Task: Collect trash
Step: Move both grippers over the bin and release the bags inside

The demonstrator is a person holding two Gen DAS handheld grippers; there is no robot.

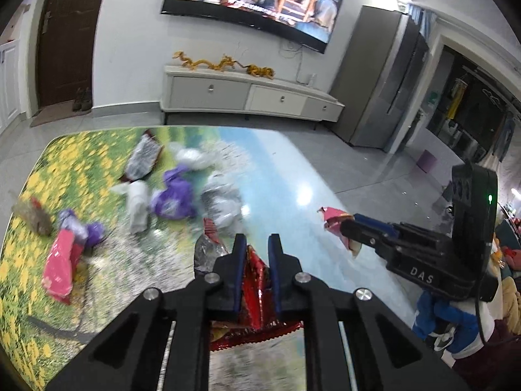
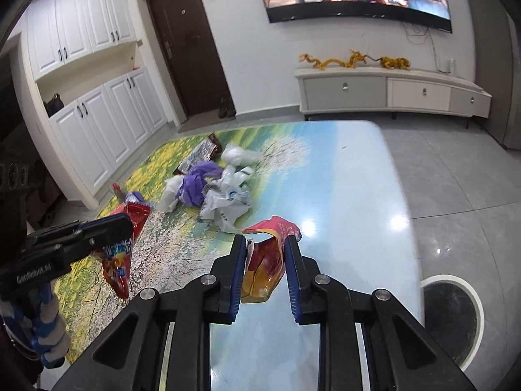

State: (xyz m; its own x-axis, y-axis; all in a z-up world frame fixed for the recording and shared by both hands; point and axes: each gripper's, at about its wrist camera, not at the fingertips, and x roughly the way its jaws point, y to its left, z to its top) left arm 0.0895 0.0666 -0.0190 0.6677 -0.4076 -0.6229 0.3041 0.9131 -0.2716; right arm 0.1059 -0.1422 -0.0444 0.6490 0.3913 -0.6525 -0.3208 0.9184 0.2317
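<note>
Desk (image 2: 358, 176) top is a glossy printed landscape: yellow flowers on the left side, blue sky on the right, ceiling-light glare on the blue part. Grey tiled floor (image 2: 456, 179) around it. Far wall carries a large wall-mounted television (image 1: 257, 3), switched on, above a low white drawer cabinet (image 1: 250, 96) with a golden dragon ornament (image 1: 224, 63) on top. Dark brown door (image 2: 189, 55) to the left of it, white cupboards (image 2: 94, 97) beyond. A round bin with a white rim (image 2: 452, 321) stands on the floor just beside the desk's right edge. Loose trash lies clustered mid-desk: a crumpled purple plastic bag (image 1: 174, 195), white plastic bags (image 2: 224, 202), a silver foil wrapper (image 1: 145, 158), a pink packet (image 1: 60, 260) near the left edge. Left hand-held gripper (image 1: 257, 251) points forward over the desk, fingers pinching a shiny red foil snack wrapper (image 1: 255, 290), which hangs below it in the right wrist view. Right hand-held gripper (image 2: 265, 254) is level with it on the right side, fingers closed partway on a crumpled red-and-yellow snack bag (image 2: 265, 267), the bag pressed between both pads above the blue part of the desk.
</note>
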